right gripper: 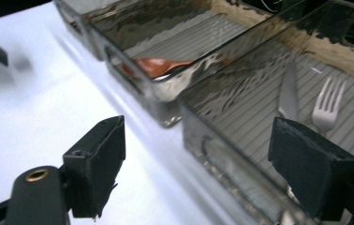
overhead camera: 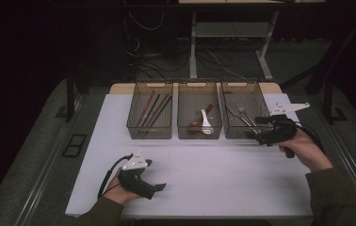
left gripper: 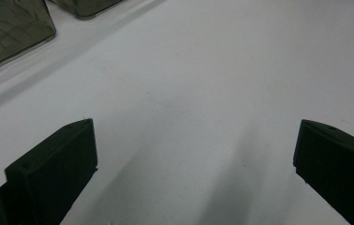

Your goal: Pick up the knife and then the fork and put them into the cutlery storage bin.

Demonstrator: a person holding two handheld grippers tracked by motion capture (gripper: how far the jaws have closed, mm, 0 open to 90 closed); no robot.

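No readable brand, label or writing anywhere I can make out; the small pale tabs on the bins' far rims look blank, though the high view is too coarse to be sure.

My right gripper (overhead camera: 257,134) sits at the near right corner of the right-hand clear smoky plastic bin (overhead camera: 224,128), jaws spread wide with nothing between them. In the right gripper view the jaws straddle that bin's near wall (right gripper: 222,154). Inside it lie a silver metal fork (right gripper: 327,105) and a silver table knife (right gripper: 288,93), side by side on the ribbed floor, handles hidden by the right jaw.

The middle clear plastic bin (overhead camera: 182,129) holds a reddish-brown spoon (right gripper: 158,65) and a white spoon (overhead camera: 206,123). The left clear plastic bin (overhead camera: 130,127) holds dark and brown chopsticks (overhead camera: 152,108).

My left gripper (overhead camera: 155,189) rests low over the white tabletop (overhead camera: 223,174) near the front left, jaws wide, nothing held.

Bins stand in a row at the far edge, just beside each other. Bare table between the bins and the front edge, plenty of room. The right bin's outer side is near the table's right edge.
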